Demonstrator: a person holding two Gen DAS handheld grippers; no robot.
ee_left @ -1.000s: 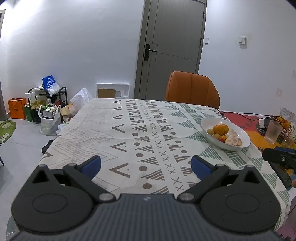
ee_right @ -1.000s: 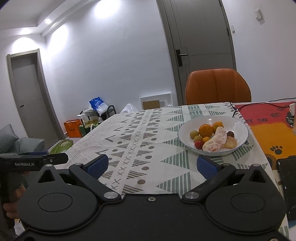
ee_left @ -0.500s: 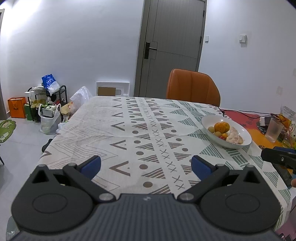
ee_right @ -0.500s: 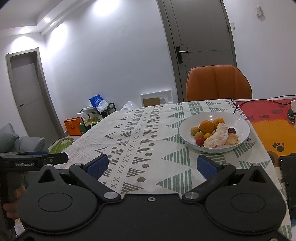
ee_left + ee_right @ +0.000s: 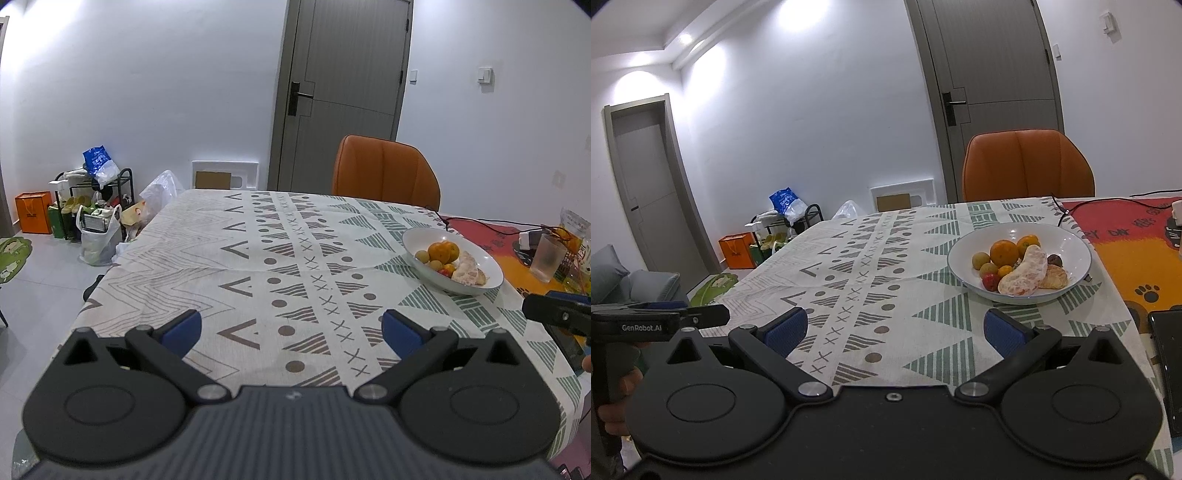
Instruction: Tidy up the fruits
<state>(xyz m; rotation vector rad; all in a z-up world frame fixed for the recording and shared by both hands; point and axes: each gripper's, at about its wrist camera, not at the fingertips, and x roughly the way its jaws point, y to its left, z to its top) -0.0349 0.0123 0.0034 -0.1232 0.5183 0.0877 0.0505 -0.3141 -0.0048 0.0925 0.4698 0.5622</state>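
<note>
Right now all the fruit I see sits heaped in the white ceramic bowl point(image 5: 1071, 242), right of centre. Both my left claw point(image 5: 291, 328) and right claw point(image 5: 894, 328) hang spread and empty, which fits either a finished tidy or one pending.

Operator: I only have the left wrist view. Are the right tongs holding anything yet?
Observer: No. The right tongs are open and empty, short of the bowl.
Operator: Is any fruit hidden behind the peeled citrus from my side?
Observer: Yes. A dark round fruit sits just behind the peeled citrus, toward the bowl's right side.
</note>
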